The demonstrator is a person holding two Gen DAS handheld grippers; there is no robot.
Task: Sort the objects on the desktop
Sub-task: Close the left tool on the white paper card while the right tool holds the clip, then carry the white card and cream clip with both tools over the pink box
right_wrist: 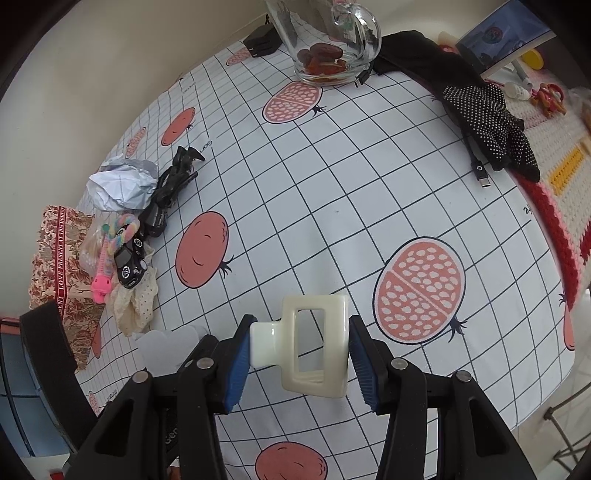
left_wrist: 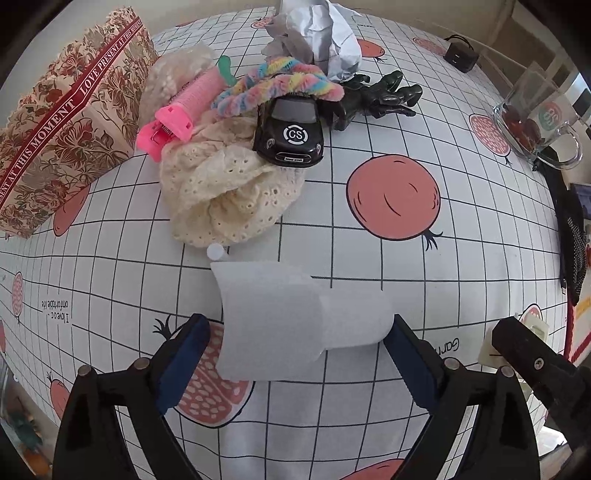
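Note:
My left gripper point(left_wrist: 299, 328) points down at the table, jaws wide, astride a flat white translucent sheet point(left_wrist: 295, 321). The sheet lies on the cloth; its right edge meets the right pad, and a small gap shows at the left pad. My right gripper point(right_wrist: 301, 332) is shut on a cream hair claw clip point(right_wrist: 317, 347), held just above the table with a pad on each side. The clip point(left_wrist: 495, 350) also peeks out at the right edge of the left wrist view. A pile lies beyond: black toy car point(left_wrist: 291, 133), pink hair roller point(left_wrist: 184, 107), rainbow fuzzy band point(left_wrist: 277, 81), cream lace cloth point(left_wrist: 225, 195).
A floral gift box point(left_wrist: 62, 122) stands left of the pile, with crumpled paper point(left_wrist: 321, 33) and a black figurine point(left_wrist: 376, 96) behind it. A glass mug point(right_wrist: 332, 40), a black charger point(right_wrist: 262, 40), a dotted black glove point(right_wrist: 487, 114) and a cable plug point(right_wrist: 480, 173) lie along the far and right edges.

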